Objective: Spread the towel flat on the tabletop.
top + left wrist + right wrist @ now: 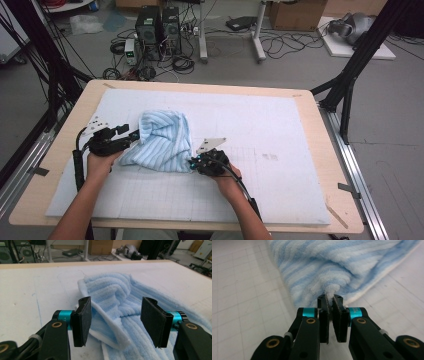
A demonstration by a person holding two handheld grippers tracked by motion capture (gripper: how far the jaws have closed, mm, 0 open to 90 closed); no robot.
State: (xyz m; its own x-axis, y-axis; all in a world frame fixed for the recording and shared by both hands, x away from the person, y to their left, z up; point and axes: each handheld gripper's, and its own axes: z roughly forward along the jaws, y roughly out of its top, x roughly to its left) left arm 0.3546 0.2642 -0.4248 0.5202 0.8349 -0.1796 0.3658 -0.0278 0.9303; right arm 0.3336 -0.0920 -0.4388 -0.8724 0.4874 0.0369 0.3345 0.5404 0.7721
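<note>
A crumpled light-blue striped towel [162, 140] lies on the white mat, left of the middle. My left gripper [134, 135] is at the towel's left edge. In the left gripper view its jaws stand open around a raised fold of the towel [112, 315], and the pads [83, 320] do not press on the cloth. My right gripper [194, 163] is at the towel's near right corner. In the right gripper view it [330, 302] is shut on a pinch of the towel's edge [331, 288].
A white gridded mat [280, 165] covers the wooden table [325, 150]. The mat's right half is bare. Beyond the table's far edge are computer towers [157, 27], cables and boxes on the floor. Black frame posts stand at both sides.
</note>
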